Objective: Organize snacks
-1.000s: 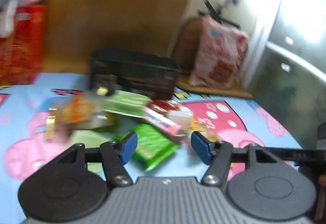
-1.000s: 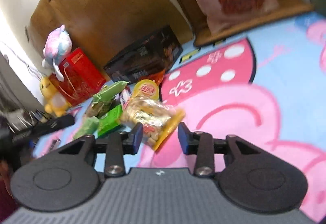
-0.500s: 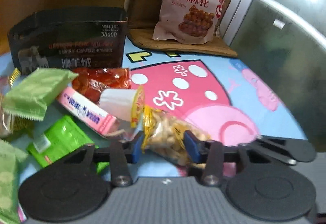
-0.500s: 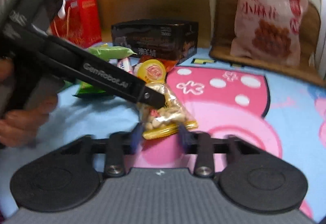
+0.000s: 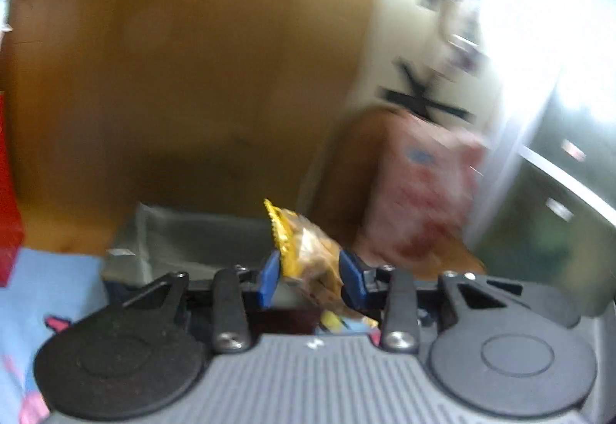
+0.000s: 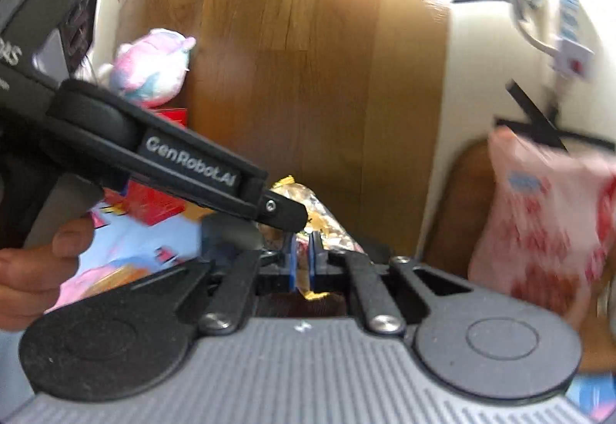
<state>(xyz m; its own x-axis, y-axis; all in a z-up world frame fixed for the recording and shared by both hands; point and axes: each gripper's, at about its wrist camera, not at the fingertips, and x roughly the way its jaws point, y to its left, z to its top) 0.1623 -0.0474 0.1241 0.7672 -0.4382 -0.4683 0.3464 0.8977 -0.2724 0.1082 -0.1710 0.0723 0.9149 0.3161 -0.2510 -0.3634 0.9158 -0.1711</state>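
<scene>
Wooden panelling [image 5: 184, 85] fills the background of both wrist views and is the largest surface in frame. At 9 o'clock in the left wrist view lies a strip of blue cartoon-print mat [image 5: 50, 285]. A large pink snack bag [image 6: 546, 231] stands upright at 3 o'clock in the right wrist view, against a brown chair back [image 6: 458, 208]; both are motion-blurred. A dark open-topped box [image 5: 192, 243] sits just beyond the left gripper, at 11 o'clock from its fingertips. A red box [image 6: 154, 200] stands at 10 o'clock in the right wrist view, with a pink-and-blue plush toy [image 6: 150, 66] on top of it.

The left gripper [image 5: 311, 277] is closed to a moderate width on a yellow-edged clear bag of nuts [image 5: 308, 250]; both blue pads press on the bag's sides. The bag stands tilted between the pads, its yellow seam pointing to 11 o'clock, raised clear of the mat and in front of the dark box. The person's left hand [image 6: 34, 266] grips the handle of this tool at 9 o'clock in the right wrist view.

The right gripper [image 6: 302, 262] is narrow. Its jaws have just been closing, and they pinch the lower yellow edge of the same bag of nuts. The bag is thus held at two points, one per gripper.
</scene>
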